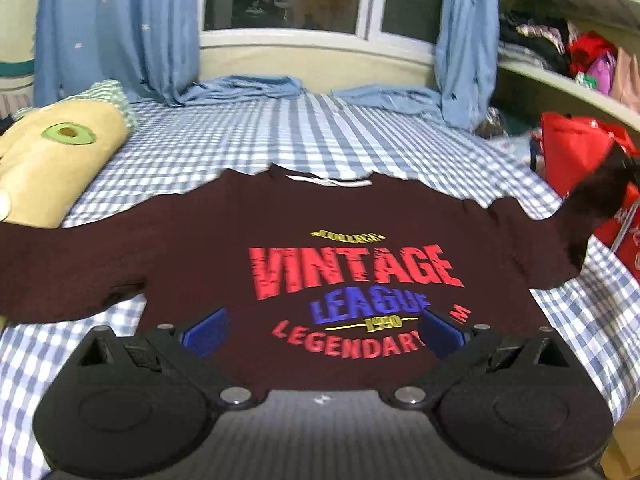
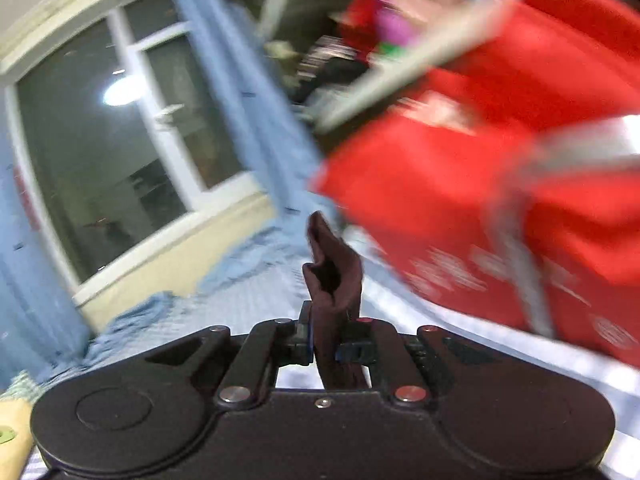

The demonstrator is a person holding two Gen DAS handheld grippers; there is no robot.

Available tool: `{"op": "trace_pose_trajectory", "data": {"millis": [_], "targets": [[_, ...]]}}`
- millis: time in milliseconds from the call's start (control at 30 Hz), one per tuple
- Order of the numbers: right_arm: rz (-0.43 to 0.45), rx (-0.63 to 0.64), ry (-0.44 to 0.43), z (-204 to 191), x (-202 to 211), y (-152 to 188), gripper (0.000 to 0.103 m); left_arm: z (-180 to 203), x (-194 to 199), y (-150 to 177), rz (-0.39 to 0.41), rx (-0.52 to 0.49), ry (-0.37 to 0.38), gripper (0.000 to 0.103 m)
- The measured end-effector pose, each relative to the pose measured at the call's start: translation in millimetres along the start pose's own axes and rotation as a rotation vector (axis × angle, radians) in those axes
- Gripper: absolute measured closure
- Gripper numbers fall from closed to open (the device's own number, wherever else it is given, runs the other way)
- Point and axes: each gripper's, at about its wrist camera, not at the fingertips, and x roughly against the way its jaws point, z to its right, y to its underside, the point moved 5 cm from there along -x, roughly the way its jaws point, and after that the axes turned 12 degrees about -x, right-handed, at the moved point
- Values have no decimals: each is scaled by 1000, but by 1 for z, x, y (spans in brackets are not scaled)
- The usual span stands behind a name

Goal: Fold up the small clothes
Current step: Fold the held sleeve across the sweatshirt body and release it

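Note:
A dark maroon T-shirt (image 1: 224,240) with a red "VINTAGE LEAGUE" print lies face up on the blue checked bed. My left gripper (image 1: 322,330) is open just above the shirt's lower print, blue pads (image 1: 206,330) wide apart and empty. The shirt's right sleeve (image 1: 600,192) is lifted off the bed. My right gripper (image 2: 326,338) is shut on that maroon sleeve (image 2: 334,276), which sticks up between its jaws. The right wrist view is blurred.
A yellow avocado pillow (image 1: 56,160) lies at the bed's left. A red bag (image 1: 568,152) stands past the bed's right edge, close to the right gripper; it also shows in the right wrist view (image 2: 460,184). Blue curtains (image 1: 120,28) and a window are behind; shelves (image 1: 560,40) are at the right.

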Motion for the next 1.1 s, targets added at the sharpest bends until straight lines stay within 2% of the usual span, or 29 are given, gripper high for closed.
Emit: {"op": "trace_pose_trajectory", "data": {"millis": [100,200,300,400,533,667,733,800,900,933,1000,1067,1100], "targets": [[-4,105,-74,-100,2,5,95,-27,24,13,20,27,-3,0],[-13,155,-159,-195,7,36,95,-53,48,28,29,32,-13,0],[-72,192,-250,-273,12,88,95,-82,70,47,35,56,-35,0],[-190,265,-302,-330,2,166,95,-113,88,66,25,90,-75,0],[-390,359,-307,-365,-16,285,95,-147,106,90,6,124,-153,0],[-570,456,-231,-371,-30,385,95,-170,115,106,-12,165,-201,0],[-640,466,-200,-367,-40,414,95,-178,118,111,-17,179,-213,0],[-669,497,-184,-369,-37,437,95,-182,120,115,-17,186,-219,0],[-706,541,-178,-368,-37,450,93,-183,120,114,-14,196,-218,0],[-724,555,-174,-369,-36,456,90,-182,118,112,-10,199,-216,0],[-772,577,-176,-371,-33,469,74,-182,119,108,21,209,-202,0],[-828,574,-225,-378,-28,477,29,-179,121,105,70,225,-159,0],[-848,571,-241,-382,-26,478,22,-178,122,105,96,234,-114,0]]}}
